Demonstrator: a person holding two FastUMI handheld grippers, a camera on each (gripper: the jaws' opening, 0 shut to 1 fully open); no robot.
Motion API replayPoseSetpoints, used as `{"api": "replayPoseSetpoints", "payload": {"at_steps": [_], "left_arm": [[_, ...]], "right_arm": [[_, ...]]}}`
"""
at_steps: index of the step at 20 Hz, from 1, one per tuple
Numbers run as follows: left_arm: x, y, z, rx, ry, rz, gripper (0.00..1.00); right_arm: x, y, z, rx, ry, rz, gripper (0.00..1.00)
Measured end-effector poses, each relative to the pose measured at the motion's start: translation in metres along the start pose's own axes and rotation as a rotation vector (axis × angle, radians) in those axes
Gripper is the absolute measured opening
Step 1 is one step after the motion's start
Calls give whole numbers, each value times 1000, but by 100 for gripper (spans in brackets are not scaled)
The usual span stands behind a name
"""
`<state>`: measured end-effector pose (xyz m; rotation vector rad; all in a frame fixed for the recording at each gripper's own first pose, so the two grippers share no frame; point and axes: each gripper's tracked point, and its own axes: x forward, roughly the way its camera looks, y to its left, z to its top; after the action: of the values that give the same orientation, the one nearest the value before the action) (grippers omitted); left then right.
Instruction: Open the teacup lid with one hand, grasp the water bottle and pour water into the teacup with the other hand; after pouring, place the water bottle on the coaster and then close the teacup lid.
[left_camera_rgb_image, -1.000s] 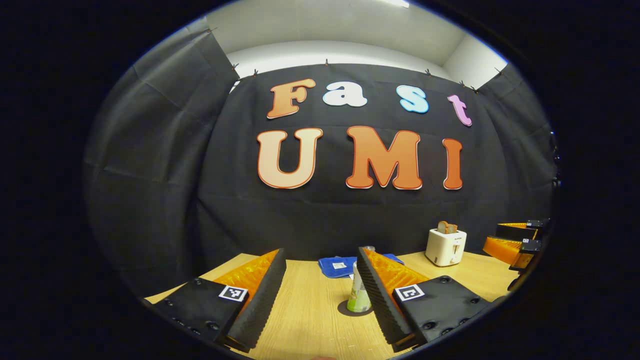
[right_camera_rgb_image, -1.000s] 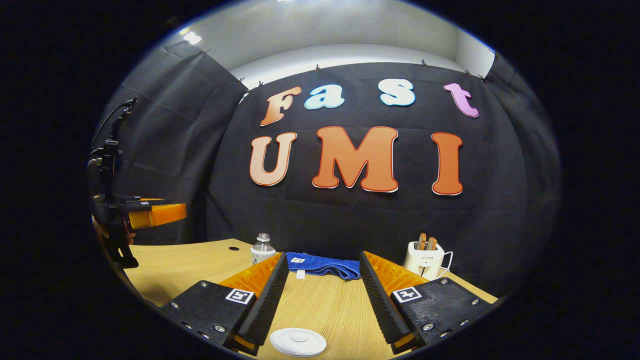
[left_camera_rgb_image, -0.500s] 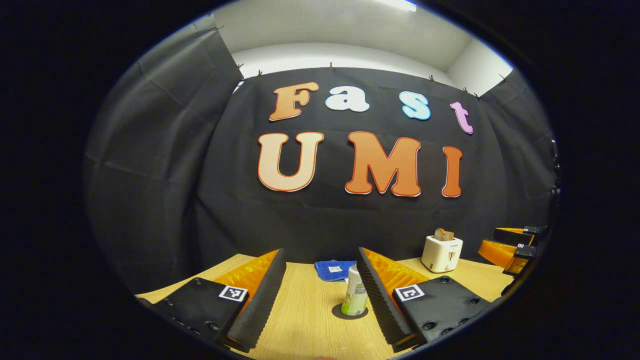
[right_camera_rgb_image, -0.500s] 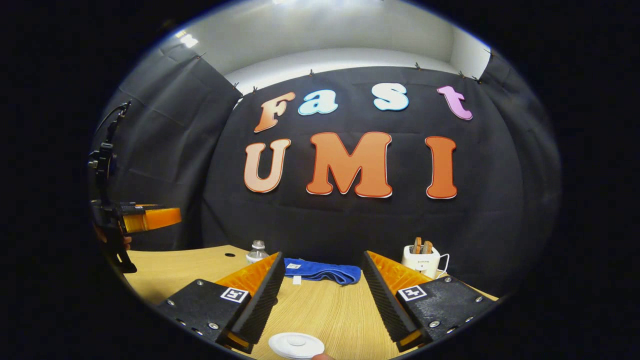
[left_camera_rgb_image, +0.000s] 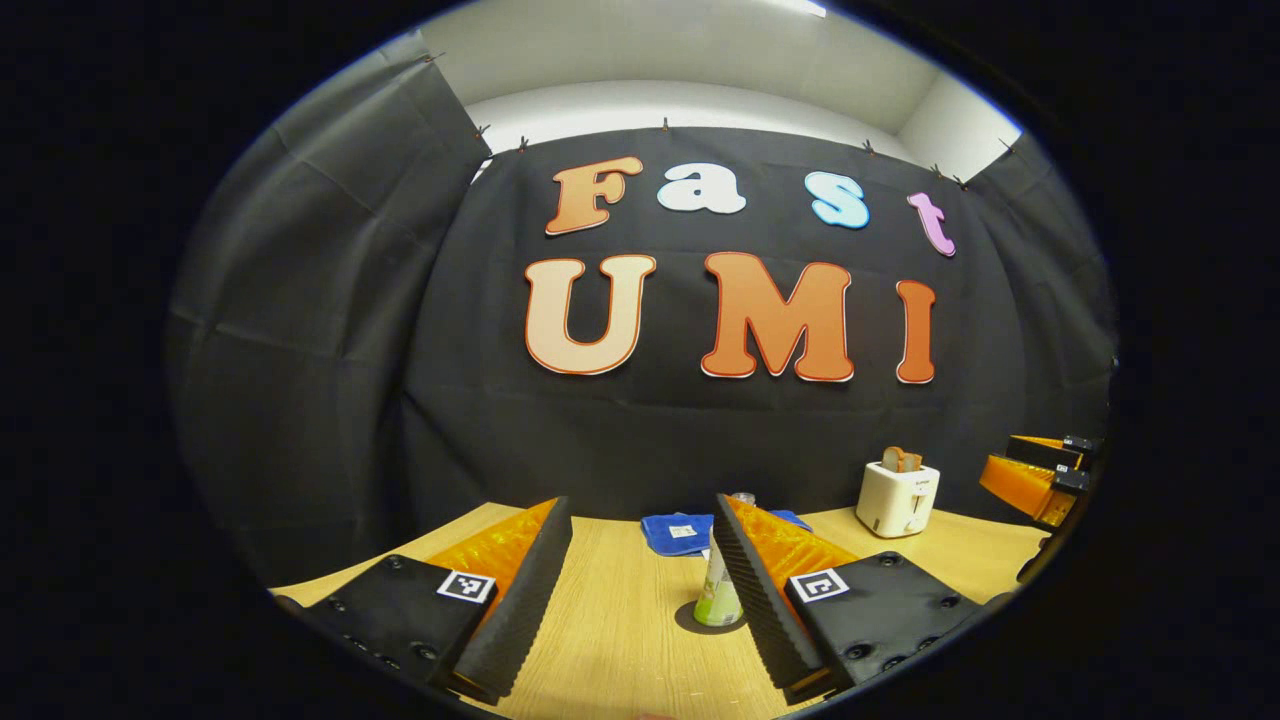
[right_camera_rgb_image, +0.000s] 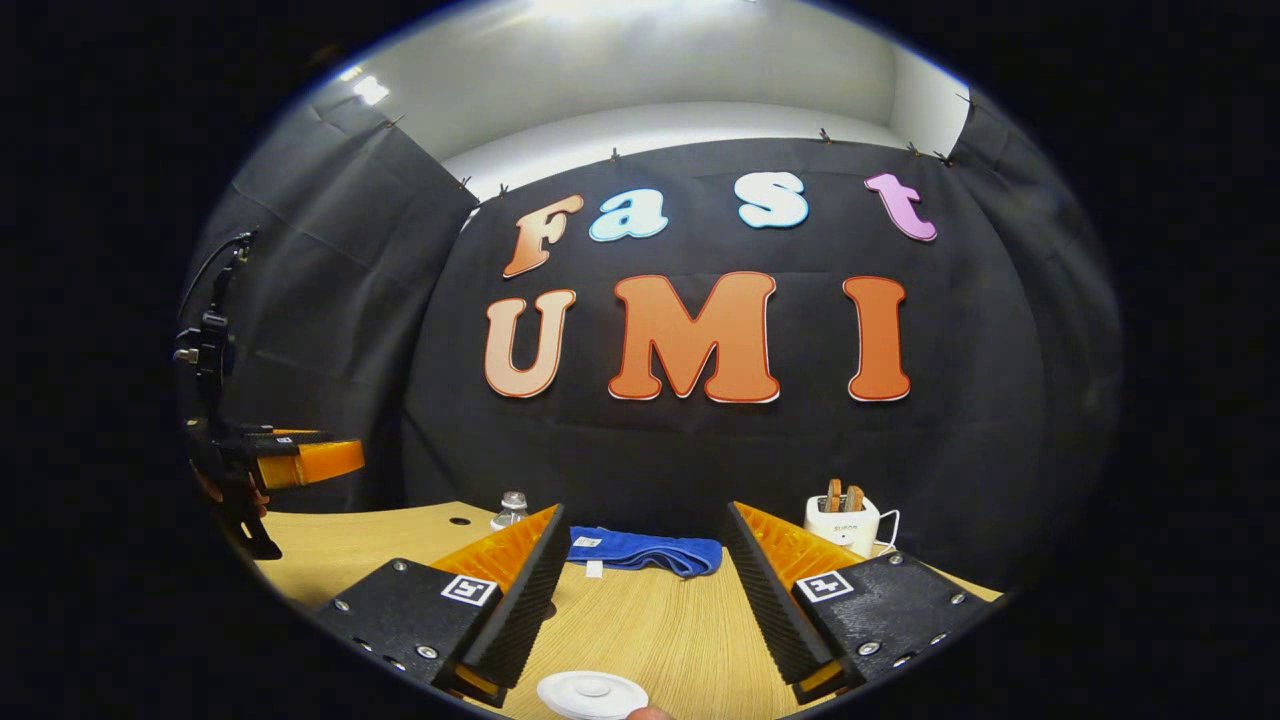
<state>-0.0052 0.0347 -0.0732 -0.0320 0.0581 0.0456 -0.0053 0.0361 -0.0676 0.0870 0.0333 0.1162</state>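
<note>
The water bottle (left_camera_rgb_image: 714, 592) stands upright on a dark round coaster (left_camera_rgb_image: 686, 619) on the wooden table, half hidden behind the right finger of my left gripper (left_camera_rgb_image: 640, 505), which is open and holds nothing. In the right gripper view the bottle (right_camera_rgb_image: 510, 509) peeks over that gripper's left finger. A white round teacup lid (right_camera_rgb_image: 591, 693) with a small knob lies just below and in front of my right gripper (right_camera_rgb_image: 645, 512), which is open and holds nothing. The cup under the lid is hidden.
A folded blue cloth (right_camera_rgb_image: 645, 551) lies at the back of the table (right_camera_rgb_image: 660, 620) by the black wall. A white toaster (left_camera_rgb_image: 898, 497) with bread in it stands at the back right. The other gripper (right_camera_rgb_image: 300, 459) hovers at the far left.
The right gripper's view has tilted up and drawn back, so the lid has slid toward the bottom edge and the bottle looks smaller. The left gripper wavered slightly. Both stay open.
</note>
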Motion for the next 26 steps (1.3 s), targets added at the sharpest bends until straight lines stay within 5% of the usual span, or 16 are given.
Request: {"api": "replayPoseSetpoints", "payload": {"at_steps": [7,15,26], "left_arm": [[-2,-5,2,36,-12,1,90],[-20,-11,62,-2,-123,26,90],[-9,13,52,32,-101,100,90]], "right_arm": [[1,-3,3,-8,5,-11,98],[-2,12,83,-5,-130,33,93],[15,8,38,-64,-22,7,93]]}}
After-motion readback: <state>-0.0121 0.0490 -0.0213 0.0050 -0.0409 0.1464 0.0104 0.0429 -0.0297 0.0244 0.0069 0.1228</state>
